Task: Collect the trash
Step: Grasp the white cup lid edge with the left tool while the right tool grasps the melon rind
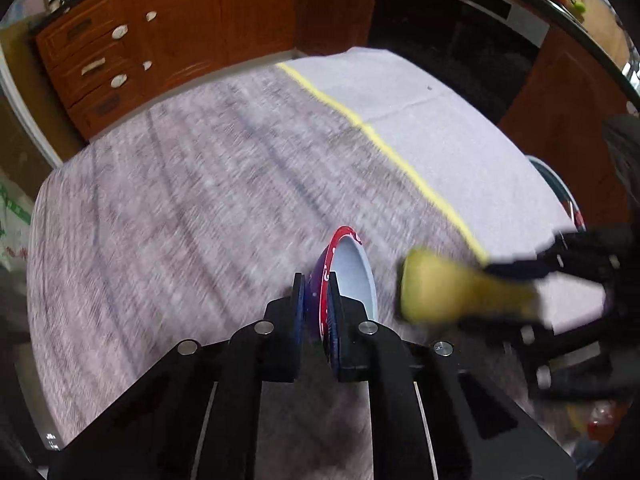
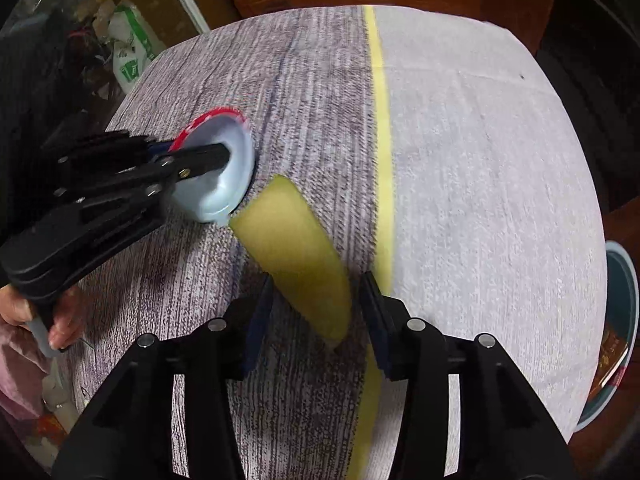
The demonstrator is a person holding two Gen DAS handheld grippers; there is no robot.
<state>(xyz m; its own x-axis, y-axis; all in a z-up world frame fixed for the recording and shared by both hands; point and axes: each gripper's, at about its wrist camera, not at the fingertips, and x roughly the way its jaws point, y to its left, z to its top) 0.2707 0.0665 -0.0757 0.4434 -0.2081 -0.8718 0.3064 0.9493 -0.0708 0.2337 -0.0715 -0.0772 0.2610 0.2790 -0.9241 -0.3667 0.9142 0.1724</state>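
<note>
We find the left gripper [image 1: 316,284] pinching the paper cup's [image 1: 352,276] wall, ready to bin; right gripper [image 2: 316,300] spread, straddling the yellow sponge [image 2: 296,252].

The paper bowl [image 1: 352,276] stands on its side on the table [image 1: 200,200], its wall between the fingers of the left gripper [image 1: 316,280]. Just right of that gripper lies the sponge [image 2: 296,256], its near end between the open fingers of the right gripper [image 2: 316,292]. A bin [image 2: 616,336] sits below the table edge, right of the right gripper.
</note>
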